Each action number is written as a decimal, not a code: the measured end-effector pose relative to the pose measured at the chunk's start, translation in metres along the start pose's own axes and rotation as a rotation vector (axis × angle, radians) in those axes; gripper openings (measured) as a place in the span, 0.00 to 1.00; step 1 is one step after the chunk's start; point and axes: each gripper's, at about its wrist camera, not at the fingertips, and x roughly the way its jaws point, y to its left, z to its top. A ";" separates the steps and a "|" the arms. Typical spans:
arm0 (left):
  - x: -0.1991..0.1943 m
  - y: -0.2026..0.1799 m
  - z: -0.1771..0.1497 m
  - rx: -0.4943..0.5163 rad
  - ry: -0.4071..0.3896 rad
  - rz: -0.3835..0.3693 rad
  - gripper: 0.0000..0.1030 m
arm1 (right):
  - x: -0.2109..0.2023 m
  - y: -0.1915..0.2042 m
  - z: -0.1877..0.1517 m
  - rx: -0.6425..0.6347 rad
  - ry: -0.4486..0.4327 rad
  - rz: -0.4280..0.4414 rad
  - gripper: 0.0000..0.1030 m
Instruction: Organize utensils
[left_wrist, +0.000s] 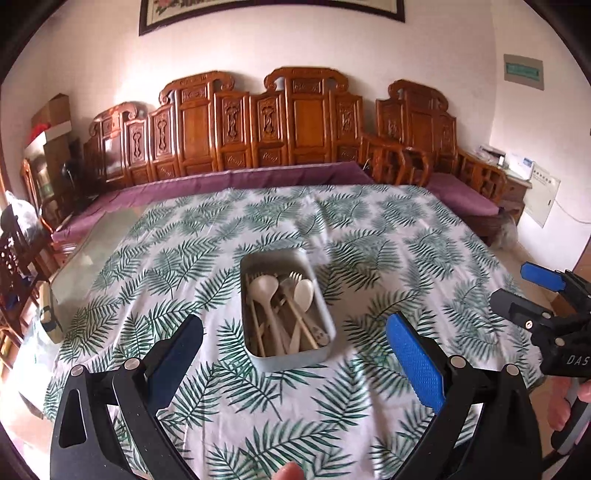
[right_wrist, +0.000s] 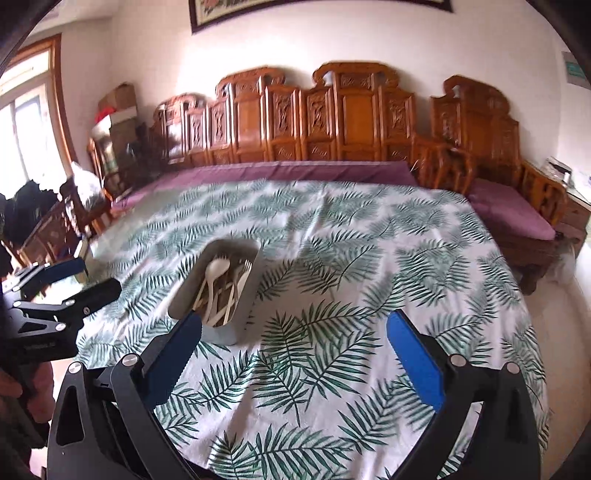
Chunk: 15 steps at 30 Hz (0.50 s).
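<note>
Lying together in the grey tin (left_wrist: 286, 360) on the leaf-print tablecloth (left_wrist: 369, 229), the spoons (left_wrist: 264, 291), fork and chopsticks look gathered (task apparently finished); left gripper (left_wrist: 295, 354) and right gripper (right_wrist: 295, 350) both gape empty above the cloth, while overlapping handles make an exact count impossible

My left gripper (left_wrist: 295, 332) hangs wide apart and empty above the leaf-print table (left_wrist: 388, 229).

The grey tin (left_wrist: 327, 314) sits at twelve o'clock from my fingertips, holding white spoons (left_wrist: 264, 290), a fork and chopsticks. My right gripper (left_wrist: 517, 291) shows at three o'clock, spread wide with nothing between its fingers. A carved wooden bench (left_wrist: 280, 122) lines the far wall.
</note>
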 end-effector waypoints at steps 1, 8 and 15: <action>-0.005 -0.002 0.001 0.000 -0.006 -0.003 0.93 | -0.008 -0.001 0.001 0.006 -0.015 -0.003 0.98; -0.044 -0.016 0.007 0.012 -0.061 -0.012 0.93 | -0.064 -0.001 0.003 0.020 -0.115 -0.028 0.98; -0.076 -0.020 0.008 0.004 -0.108 0.003 0.93 | -0.102 0.003 -0.001 0.019 -0.182 -0.054 0.98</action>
